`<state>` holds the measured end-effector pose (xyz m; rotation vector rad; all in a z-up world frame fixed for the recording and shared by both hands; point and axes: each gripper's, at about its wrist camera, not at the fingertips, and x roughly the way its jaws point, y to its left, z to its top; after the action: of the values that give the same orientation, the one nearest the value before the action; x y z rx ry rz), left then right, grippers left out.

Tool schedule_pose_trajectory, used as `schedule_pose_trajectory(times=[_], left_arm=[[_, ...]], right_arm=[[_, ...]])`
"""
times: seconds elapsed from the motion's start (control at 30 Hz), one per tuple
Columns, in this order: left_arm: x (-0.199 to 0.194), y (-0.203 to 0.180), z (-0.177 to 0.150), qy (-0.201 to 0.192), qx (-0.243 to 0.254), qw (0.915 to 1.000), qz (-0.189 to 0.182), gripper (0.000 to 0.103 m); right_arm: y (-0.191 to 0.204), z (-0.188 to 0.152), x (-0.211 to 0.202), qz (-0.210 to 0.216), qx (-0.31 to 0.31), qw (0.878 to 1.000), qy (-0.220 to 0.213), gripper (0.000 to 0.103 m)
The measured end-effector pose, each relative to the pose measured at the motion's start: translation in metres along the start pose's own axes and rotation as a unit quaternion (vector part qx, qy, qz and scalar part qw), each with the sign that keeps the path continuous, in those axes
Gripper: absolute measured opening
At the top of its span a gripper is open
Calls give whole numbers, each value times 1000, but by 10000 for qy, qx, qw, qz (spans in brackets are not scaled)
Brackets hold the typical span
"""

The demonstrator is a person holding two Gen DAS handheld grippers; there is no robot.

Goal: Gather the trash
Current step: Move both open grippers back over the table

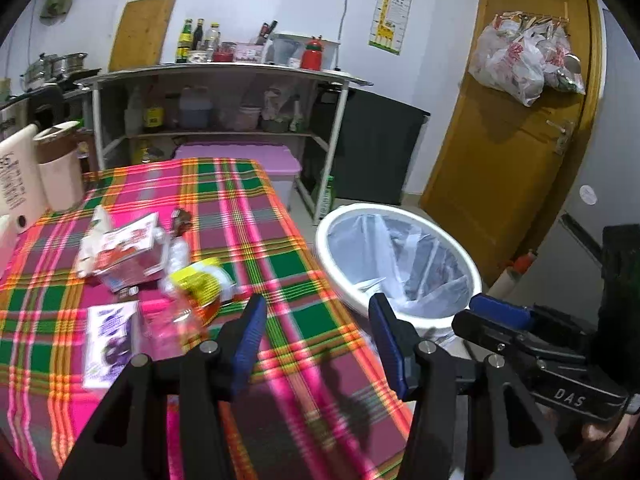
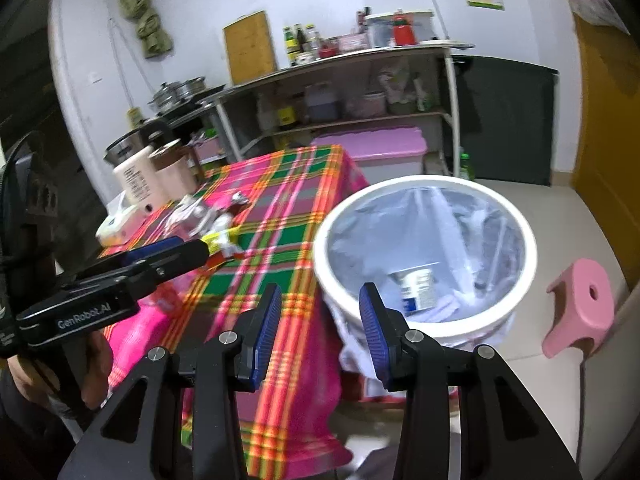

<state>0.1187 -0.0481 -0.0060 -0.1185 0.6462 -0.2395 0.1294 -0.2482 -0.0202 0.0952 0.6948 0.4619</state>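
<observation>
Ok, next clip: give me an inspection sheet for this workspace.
Surface: table under a pink-green plaid cloth.
Job's things: white bin with clear liner beside the table, a printed container inside; wrappers, a purple packet and a yellow pack on the cloth.
Clutter: cream jugs at the table's far end.
Grippers: left gripper and right gripper open, nothing between the jaws.
Cables: one by the pink stool.
Surroundings: shelf rack, door.
</observation>
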Motion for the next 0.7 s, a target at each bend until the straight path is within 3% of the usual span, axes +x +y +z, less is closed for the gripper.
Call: schedule_pose_trajectory(times=[0.7], left_arm=[[-42,60,-39,-12,-492,9964,687,55]], right_arm=[[54,-16,23,543,-438,9968,398,42]])
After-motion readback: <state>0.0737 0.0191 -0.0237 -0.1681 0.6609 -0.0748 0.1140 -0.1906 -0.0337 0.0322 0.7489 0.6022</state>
